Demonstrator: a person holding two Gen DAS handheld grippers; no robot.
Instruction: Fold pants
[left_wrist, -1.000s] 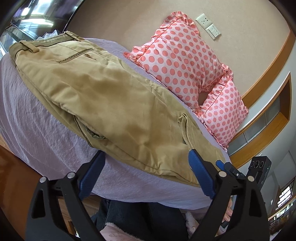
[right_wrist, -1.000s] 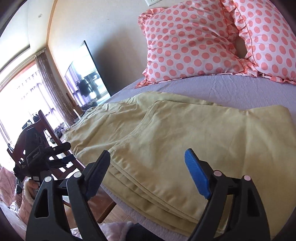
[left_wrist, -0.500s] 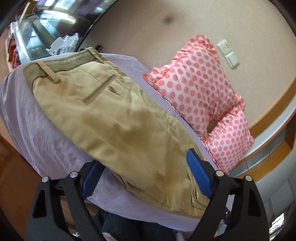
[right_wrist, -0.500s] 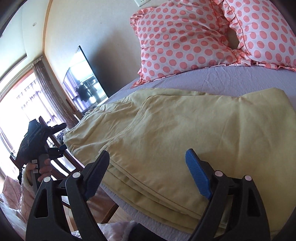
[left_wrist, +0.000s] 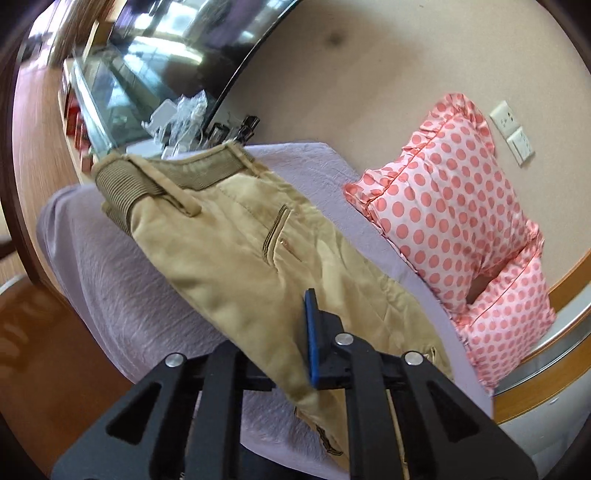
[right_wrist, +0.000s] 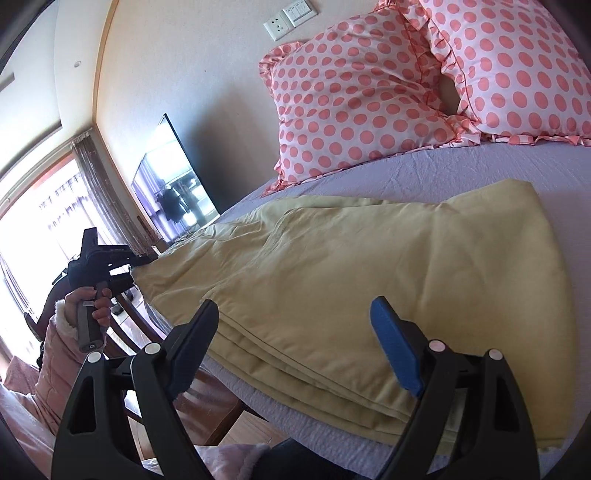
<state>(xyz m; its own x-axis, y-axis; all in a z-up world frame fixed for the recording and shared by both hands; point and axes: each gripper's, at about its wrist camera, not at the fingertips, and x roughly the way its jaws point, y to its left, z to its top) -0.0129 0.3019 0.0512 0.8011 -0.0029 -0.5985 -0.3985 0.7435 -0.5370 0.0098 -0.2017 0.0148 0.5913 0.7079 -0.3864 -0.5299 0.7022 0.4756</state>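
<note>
1. My right gripper (right_wrist: 291, 347) hovers wide open over the near edge of the bed (right_wrist: 461, 173).
2. The folded khaki pants (right_wrist: 369, 280) lie between my blue pads (right_wrist: 393, 347), untouched.
3. My left gripper (right_wrist: 142, 264) pinches the pants' far-left end.
4. Two polka-dot pillows (right_wrist: 354, 99) lean along the bed's far edge.

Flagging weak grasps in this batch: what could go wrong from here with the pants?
The left gripper is shut on only the near edge of the pants, so layers could slip out. The right gripper is open above the folded stack; lifting one side may undo it. The near edge lies close to the bed edge and might slide off.
</note>
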